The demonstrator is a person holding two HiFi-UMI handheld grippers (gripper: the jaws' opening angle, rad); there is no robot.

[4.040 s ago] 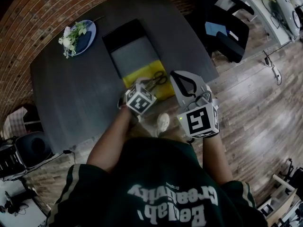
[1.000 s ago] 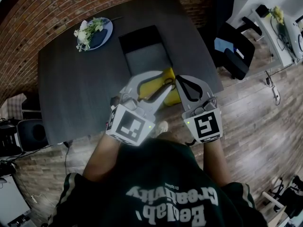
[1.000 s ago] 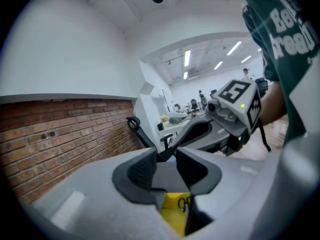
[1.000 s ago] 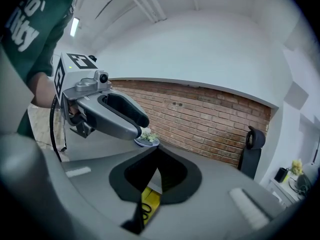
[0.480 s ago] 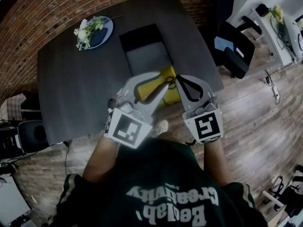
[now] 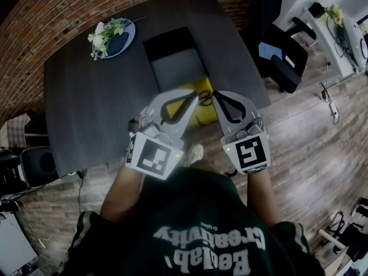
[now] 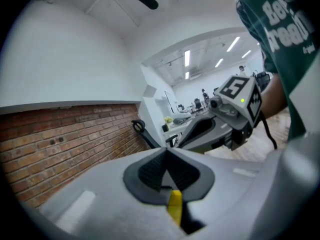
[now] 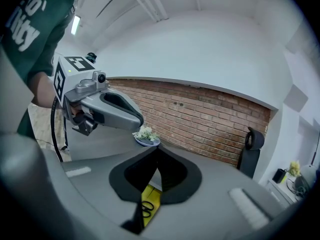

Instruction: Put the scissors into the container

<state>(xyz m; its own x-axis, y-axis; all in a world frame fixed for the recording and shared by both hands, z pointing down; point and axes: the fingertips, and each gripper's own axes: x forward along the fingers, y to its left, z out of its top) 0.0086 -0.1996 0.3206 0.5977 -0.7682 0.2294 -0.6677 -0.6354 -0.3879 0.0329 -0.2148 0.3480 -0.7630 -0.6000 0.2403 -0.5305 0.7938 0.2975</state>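
Dark table (image 6: 86, 96) by brick wall (image 6: 34, 16), scissors (image 8: 146, 207) lay on yellow mat (image 6: 200, 117) at 6 o'clock edge, container (image 6: 167, 43) at its 12, left gripper (image 7: 166, 151) jaws had just closed together on nothing, right gripper (image 8: 156, 149) jaws met, empty.

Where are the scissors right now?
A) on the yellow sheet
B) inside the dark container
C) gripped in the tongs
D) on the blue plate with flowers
A: the scissors lie flat on the yellow sheet, outside the container.
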